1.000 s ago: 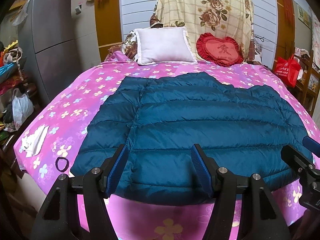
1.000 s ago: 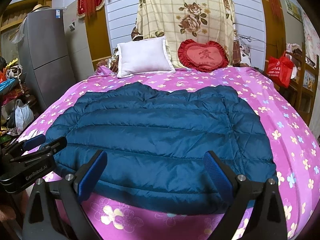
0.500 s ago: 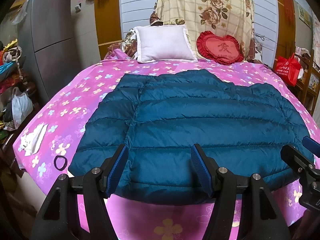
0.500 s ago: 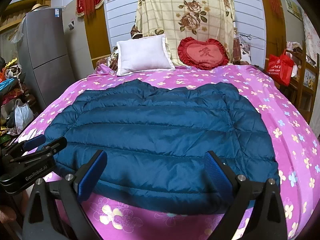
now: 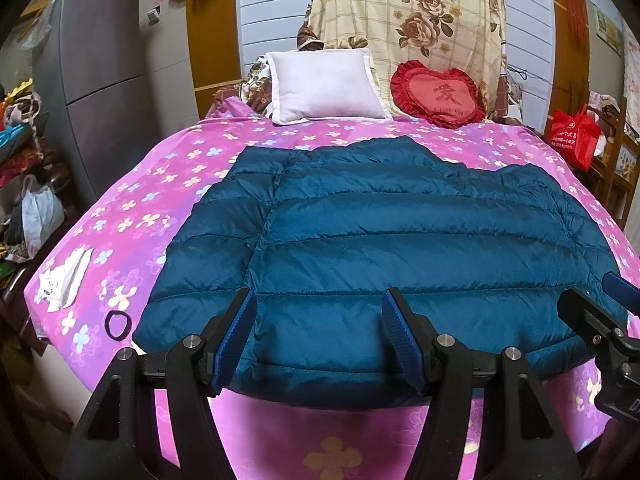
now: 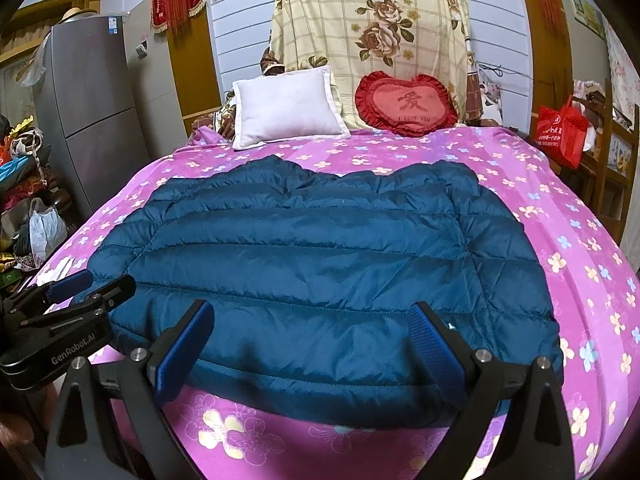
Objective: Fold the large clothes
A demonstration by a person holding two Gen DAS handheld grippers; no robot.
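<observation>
The teal quilted down jacket [image 5: 400, 240] lies flat across the frame's centre on the pink flowered bed [image 5: 132, 216], its long axis running left-right; left gripper [image 5: 318, 338] and right gripper [image 6: 312, 350] hang equally near its lower hem, jaws spread wide, holding nothing.

Teal quilted puffer jacket [image 5: 400, 248] [image 6: 320, 276] lies flat, spread wide across the pink floral bedsheet [image 5: 168, 184] [image 6: 576, 240]. Hem sits at the near bed edge, collar end points toward the pillows. Sleeves folded in along both sides (horizontal stitch lines, slight sheen). Surface mostly smooth, light wrinkling near collar.
</observation>
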